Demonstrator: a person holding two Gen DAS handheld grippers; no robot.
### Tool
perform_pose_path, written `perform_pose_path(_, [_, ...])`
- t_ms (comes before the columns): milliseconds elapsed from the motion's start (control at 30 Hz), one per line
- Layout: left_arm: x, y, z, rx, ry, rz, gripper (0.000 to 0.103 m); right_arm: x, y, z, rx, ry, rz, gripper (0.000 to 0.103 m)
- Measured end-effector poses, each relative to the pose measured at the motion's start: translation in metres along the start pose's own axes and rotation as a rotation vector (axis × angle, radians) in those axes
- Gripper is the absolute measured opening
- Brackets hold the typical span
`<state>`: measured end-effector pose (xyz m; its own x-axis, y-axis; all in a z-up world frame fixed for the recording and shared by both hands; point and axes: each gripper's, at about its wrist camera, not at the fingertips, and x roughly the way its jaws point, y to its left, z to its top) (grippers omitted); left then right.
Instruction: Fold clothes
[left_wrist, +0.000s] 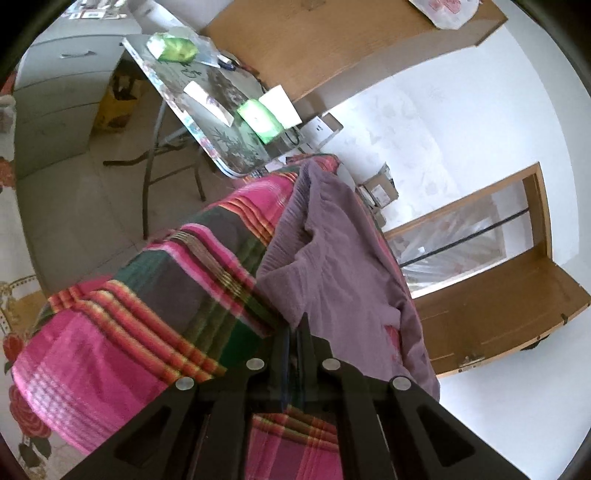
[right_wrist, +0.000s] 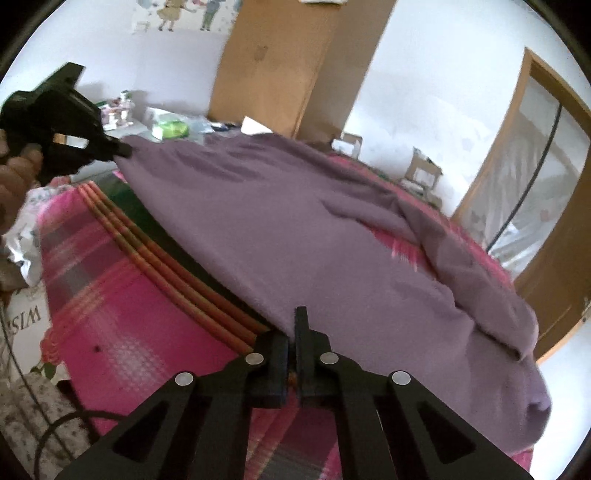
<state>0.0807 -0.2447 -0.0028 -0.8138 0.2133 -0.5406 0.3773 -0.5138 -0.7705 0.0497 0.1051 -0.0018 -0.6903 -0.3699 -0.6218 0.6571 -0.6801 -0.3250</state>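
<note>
Both your grippers clench one edge of the garment (right_wrist: 295, 229): left gripper (right_wrist: 123, 149) far corner, right gripper (right_wrist: 295, 332) near; cloth lies rightward.

Right gripper (right_wrist: 295, 325): jaws closed on the near edge of the purple garment (right_wrist: 295, 229).
Left gripper (right_wrist: 123, 150): at upper left, held by a hand (right_wrist: 16, 173), pinching the garment's far corner.
Garment: stretched between both grippers, rumpled at right.
Underneath: pink striped blanket (right_wrist: 122, 302).
Background: wooden wardrobe (right_wrist: 273, 66), door (right_wrist: 554, 206).
</note>
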Motion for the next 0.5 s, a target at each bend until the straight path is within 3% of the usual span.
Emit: perform_pose_path(500, [-0.013, 0.027, -0.016, -0.007, 0.024, 0.055, 0.003, -0.014, 0.020, -0.013, -0.061, 0.052, 0.062, 0.003])
